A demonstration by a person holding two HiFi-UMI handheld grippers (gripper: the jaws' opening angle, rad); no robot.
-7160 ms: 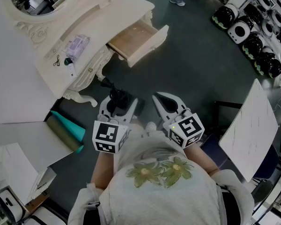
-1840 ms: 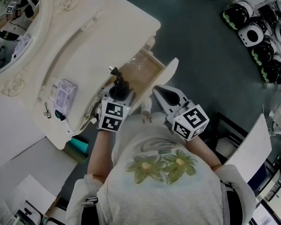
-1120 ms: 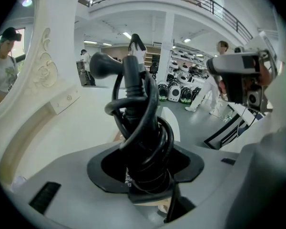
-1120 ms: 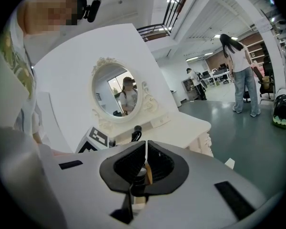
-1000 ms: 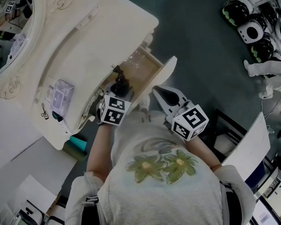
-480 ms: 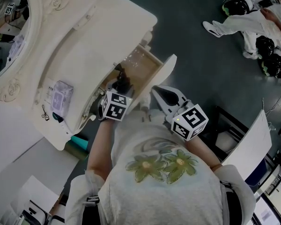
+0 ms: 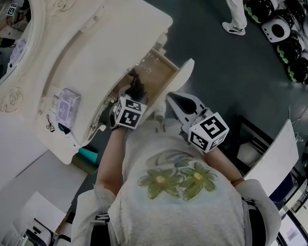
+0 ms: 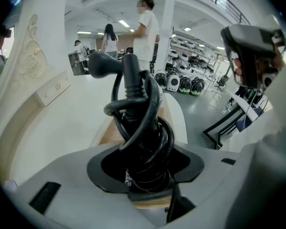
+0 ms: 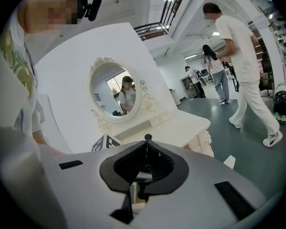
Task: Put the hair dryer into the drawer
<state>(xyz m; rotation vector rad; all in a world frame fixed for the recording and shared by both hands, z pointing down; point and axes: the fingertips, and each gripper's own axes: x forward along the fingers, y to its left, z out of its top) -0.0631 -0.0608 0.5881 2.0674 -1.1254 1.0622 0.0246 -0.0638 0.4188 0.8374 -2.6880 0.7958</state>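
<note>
Found the drawer (image 7: 159, 70) pulled well out of the cream dressing table (image 7: 92, 40), with its front panel (image 7: 184, 81) toward the person. Saw a pale wooden bottom at the far end of the drawer. Could not make out the near end, covered in the head view by the left gripper (image 7: 132, 97) and its load. Noted on the tabletop a small clear packet (image 7: 65, 105) and a small black item (image 7: 51, 122), both well apart from the drawer.

Recorded the left gripper clamped on the black hair dryer (image 8: 140, 142). Logged it as held upright between the jaws, with its cord wound round the body and the plug (image 8: 101, 63) standing out at the top. Placed the hair dryer over the near part of the open drawer, close beside the overhanging tabletop edge. Could not tell whether it touched the drawer's bottom.

Found the right gripper (image 7: 173, 99) pressed together at the tips and empty, held just outside the front panel on the person's side.

Noted open dark floor (image 7: 215, 60) to the right of the drawer. Noted a passer-by's legs (image 7: 236, 4) well off at the top. Noted a row of black-and-white rounded units (image 7: 290, 29) along the right edge and a white panel (image 7: 272, 147) near the right arm. Noted a teal roll (image 7: 84, 155) on the floor by the table's left end.
</note>
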